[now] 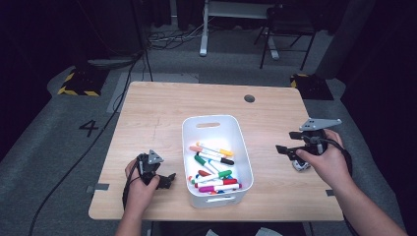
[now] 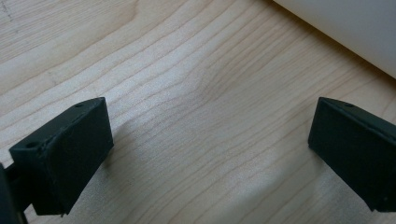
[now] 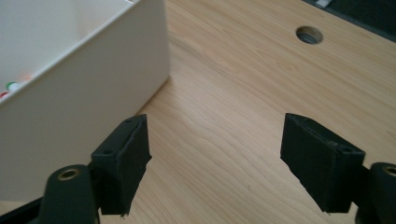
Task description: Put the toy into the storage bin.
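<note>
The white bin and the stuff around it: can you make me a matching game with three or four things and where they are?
Things:
1. white bin
2. markers
3. left gripper
4. right gripper

Places or states:
A. inside the bin
B. open over bare wood, left of the bin
C. in the middle of the table
D. open over bare wood, right of the bin

Pairs: 1-C, 2-A, 3-B, 4-D
</note>
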`<state>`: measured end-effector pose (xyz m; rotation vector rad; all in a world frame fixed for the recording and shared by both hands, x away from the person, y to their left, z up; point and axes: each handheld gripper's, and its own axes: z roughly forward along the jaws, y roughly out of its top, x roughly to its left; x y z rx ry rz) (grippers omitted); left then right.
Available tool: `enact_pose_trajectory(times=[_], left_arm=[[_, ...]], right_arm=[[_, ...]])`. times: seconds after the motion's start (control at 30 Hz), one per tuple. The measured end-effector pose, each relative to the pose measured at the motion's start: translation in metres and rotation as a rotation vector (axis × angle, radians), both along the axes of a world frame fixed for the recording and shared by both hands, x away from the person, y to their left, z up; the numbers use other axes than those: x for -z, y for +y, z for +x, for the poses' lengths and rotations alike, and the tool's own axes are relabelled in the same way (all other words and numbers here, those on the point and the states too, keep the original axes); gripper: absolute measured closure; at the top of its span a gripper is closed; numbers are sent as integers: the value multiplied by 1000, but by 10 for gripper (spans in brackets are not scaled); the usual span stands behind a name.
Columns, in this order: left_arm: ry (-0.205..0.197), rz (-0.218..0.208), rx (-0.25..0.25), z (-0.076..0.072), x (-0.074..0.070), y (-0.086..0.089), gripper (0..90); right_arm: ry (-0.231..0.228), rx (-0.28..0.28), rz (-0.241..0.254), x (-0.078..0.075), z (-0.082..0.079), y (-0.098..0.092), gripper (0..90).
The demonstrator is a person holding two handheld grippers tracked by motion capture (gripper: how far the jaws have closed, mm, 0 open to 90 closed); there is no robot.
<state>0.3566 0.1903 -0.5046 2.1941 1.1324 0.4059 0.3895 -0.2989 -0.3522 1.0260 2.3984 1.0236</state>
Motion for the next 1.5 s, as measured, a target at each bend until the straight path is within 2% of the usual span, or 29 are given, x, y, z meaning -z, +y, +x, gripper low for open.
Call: enact_pose_trajectory(times=[0.23,0.37,0.53,0.73,0.8,1.23,1.5], left_arm=[[2,-3,-1,0,0,0,1],[-2,-1,-1,0,0,0,1],[8,-8,2,0,0,0,1],[2,-7,0,0,0,0,1],[-2,-8,-3,0,1,-1,1],[0,-7,-2,0,1,-1,1],[-1,-7,-2,0,1,-1,1]], right_arm=[[18,94,-29,14,8,-31,202],[37,144,-25,22,12,-45,193],[62,178,-38,33,17,-61,189],[77,228,-64,47,21,-76,188],[90,247,-59,53,22,-80,188],[162,299,-85,95,27,-97,173],[203,286,-77,112,25,-93,173]])
